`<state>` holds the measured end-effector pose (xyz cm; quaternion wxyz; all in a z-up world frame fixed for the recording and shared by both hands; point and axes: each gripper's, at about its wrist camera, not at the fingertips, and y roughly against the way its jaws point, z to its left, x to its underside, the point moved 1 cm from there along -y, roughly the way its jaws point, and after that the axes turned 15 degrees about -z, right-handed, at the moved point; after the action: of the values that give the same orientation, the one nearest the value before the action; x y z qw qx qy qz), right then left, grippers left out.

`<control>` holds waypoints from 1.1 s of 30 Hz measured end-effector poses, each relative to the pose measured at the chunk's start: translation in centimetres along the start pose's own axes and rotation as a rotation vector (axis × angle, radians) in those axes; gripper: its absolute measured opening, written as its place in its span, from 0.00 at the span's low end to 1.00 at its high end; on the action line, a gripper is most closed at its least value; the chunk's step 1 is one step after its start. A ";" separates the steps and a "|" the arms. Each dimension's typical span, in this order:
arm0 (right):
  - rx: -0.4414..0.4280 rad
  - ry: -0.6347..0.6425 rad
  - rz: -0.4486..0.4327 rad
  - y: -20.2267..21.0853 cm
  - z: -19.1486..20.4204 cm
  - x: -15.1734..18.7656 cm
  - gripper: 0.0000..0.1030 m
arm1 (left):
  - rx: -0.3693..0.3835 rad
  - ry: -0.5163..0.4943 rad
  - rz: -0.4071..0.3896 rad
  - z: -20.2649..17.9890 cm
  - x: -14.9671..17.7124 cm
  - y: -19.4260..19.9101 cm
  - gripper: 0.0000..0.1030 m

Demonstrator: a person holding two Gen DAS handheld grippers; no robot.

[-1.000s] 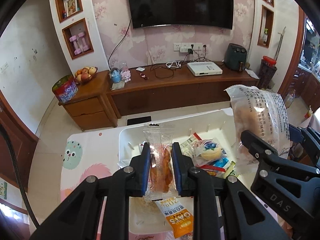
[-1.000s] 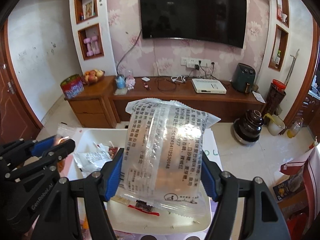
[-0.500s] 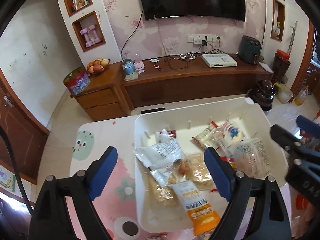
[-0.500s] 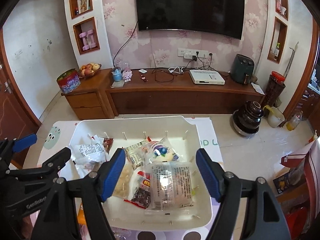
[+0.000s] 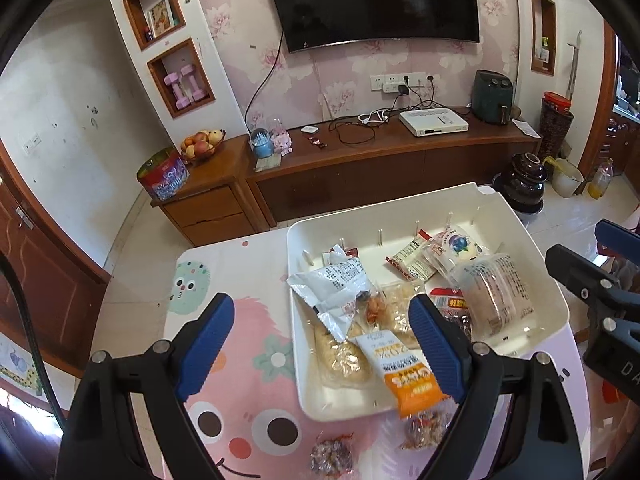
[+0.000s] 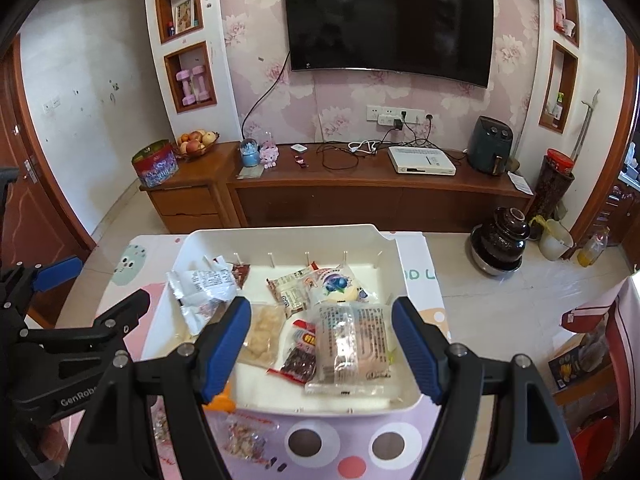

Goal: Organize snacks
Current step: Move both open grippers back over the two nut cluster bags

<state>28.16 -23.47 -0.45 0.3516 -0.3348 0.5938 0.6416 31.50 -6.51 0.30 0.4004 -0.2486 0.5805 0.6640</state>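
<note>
Jaws gape wide on both grippers, empty; only left view shows orange packet (image 5: 414,380) whole.

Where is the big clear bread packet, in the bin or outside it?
In: the clear packet lies flat inside the white bin.

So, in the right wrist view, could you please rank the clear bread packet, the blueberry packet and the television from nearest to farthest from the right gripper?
1. Clear bread packet, in the bin between the right gripper's fingers.
2. Blueberry packet, just behind it.
3. Television, on the far wall.
</note>
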 end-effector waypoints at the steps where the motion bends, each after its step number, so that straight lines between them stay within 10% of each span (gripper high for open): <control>1: -0.001 -0.001 -0.006 0.6 0.0 0.0 0.71 | -0.001 0.000 -0.003 0.1 0.0 0.5 0.86; 20: -0.091 0.038 -0.065 8.4 3.6 3.7 0.71 | 0.026 0.035 -0.042 3.8 5.1 8.4 0.89; 33: -0.128 0.042 0.088 4.9 5.3 12.1 0.71 | 0.056 0.163 0.110 5.5 14.4 4.6 0.89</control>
<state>17.55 -17.74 -7.75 0.2883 -0.3437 0.5732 0.6857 20.48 2.29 -7.47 0.3217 -0.2582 0.6422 0.6461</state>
